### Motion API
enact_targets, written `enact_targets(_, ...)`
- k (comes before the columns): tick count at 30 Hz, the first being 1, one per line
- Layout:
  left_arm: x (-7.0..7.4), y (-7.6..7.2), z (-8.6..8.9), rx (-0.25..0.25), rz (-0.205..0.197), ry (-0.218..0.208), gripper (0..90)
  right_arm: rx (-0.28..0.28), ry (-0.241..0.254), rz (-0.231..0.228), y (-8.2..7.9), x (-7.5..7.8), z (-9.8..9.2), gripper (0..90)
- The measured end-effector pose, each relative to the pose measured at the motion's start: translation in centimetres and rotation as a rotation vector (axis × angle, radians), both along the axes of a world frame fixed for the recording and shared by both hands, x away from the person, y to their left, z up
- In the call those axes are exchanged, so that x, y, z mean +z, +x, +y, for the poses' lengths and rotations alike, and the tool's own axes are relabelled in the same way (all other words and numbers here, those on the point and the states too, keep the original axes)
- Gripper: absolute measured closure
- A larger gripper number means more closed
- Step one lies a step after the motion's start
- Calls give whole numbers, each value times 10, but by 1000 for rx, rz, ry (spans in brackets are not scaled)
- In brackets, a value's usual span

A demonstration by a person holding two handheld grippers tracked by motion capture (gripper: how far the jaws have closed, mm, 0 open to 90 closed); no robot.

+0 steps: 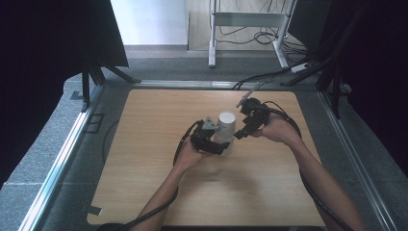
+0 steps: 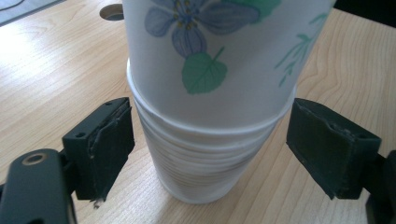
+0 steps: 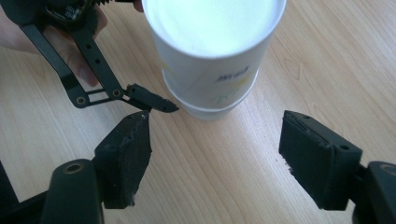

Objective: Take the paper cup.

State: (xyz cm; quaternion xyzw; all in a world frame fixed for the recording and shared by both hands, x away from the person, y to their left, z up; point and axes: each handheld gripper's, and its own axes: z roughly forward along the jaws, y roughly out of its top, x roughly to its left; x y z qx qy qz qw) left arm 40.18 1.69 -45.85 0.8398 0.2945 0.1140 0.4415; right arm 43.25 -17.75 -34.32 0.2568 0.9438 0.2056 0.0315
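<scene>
Stack of white flower-printed paper cups [image 2: 205, 93] stood upright on pale wooden surface [image 1: 159, 159], flanked by left gripper [image 2: 210, 149] with jaws spread, not pressing, right gripper [image 3: 215, 154] held just short, jaws spread, nothing between.

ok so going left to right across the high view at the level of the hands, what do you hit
left hand → left gripper → stack of paper cups → right gripper → right hand, all on the wooden table
</scene>
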Motion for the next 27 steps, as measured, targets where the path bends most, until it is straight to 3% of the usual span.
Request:
enact_targets(13, -3, 2, 0, 15, 8, -47, 200, 25, -28, 3, 13, 16, 19, 272)
enact_targets(27, -2, 1, 0, 15, -1, -33, 210, 49, -61, 1, 25, 27, 42, 260)
